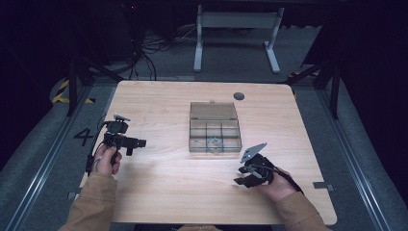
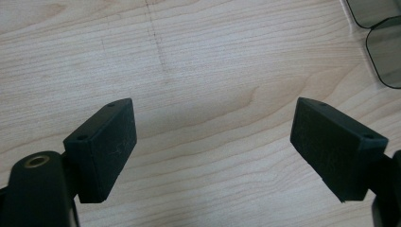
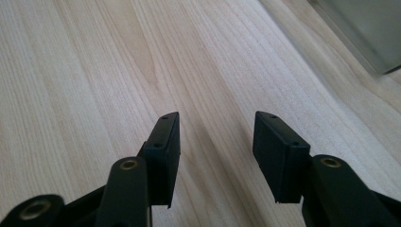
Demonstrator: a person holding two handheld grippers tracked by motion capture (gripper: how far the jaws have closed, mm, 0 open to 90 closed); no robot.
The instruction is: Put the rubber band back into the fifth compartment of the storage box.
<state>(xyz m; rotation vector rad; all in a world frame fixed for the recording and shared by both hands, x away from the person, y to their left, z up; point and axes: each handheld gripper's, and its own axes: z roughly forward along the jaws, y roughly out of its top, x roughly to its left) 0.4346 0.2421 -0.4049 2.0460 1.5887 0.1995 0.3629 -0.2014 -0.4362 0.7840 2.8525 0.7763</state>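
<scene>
The organizer box (image 1: 214, 134), lid open, sits near the desk (image 1: 159, 202) centre toward the far edge, holding a small ring-like item (image 1: 213, 143). Left tongs (image 1: 140, 143) hover released near the left edge; right tongs (image 1: 240, 175) hover released toward the near right corner. Judged step: approach the box squarely, jaws spread, descending slowly.

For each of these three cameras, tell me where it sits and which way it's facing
High view: above the person's side, looking forward and down on the wooden table; both forearms, the left gripper and right gripper flank an open compartment box.
Left gripper view: rides the left gripper, looking down at bare tabletop between wide-open jaws; the box's edge shows at top right.
Right gripper view: rides the right gripper, looking low along the wood, jaws apart.
Shared: all three show the table; both gripper views show empty jaws.
</scene>
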